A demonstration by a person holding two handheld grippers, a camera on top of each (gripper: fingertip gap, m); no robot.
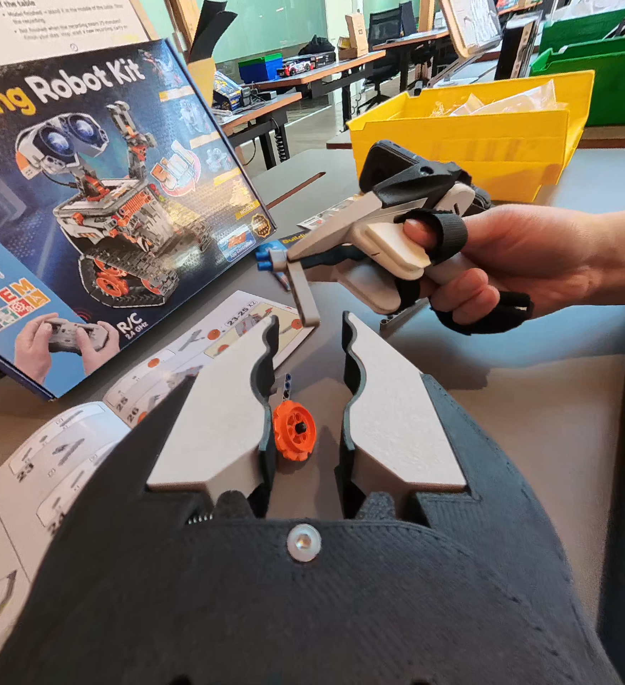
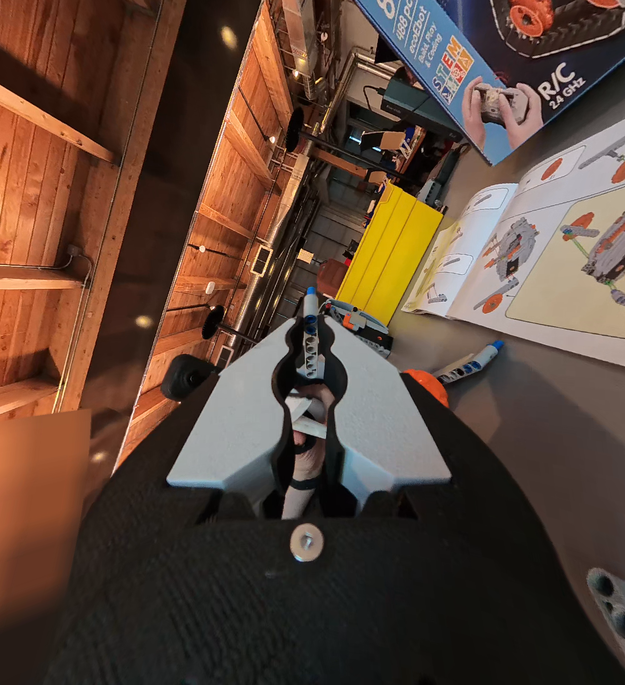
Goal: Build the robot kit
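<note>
My left gripper (image 1: 308, 326) is open just above the grey table (image 1: 507, 415). An orange toothed wheel (image 1: 294, 430) stands on edge between its fingers, close to the left pad. A short grey beam with blue pins (image 1: 286, 385) juts from behind the wheel. My right gripper (image 1: 291, 255), held by a hand (image 1: 525, 255), is shut on an L-shaped grey beam with blue pins (image 1: 299, 289), in the air just ahead of the left fingertips. In the right wrist view my right gripper (image 2: 311, 328) clamps that beam (image 2: 312, 352). The wheel (image 2: 427, 385) and its beam (image 2: 466, 365) lie beyond.
A robot kit box (image 1: 118, 185) leans at the left. An open instruction manual (image 1: 211, 352) lies under my left gripper and also shows in the right wrist view (image 2: 562, 259). A yellow bin (image 1: 470, 148) holding plastic bags and a green bin (image 1: 607, 74) stand at the back right. A loose grey beam (image 2: 622, 622) lies nearby.
</note>
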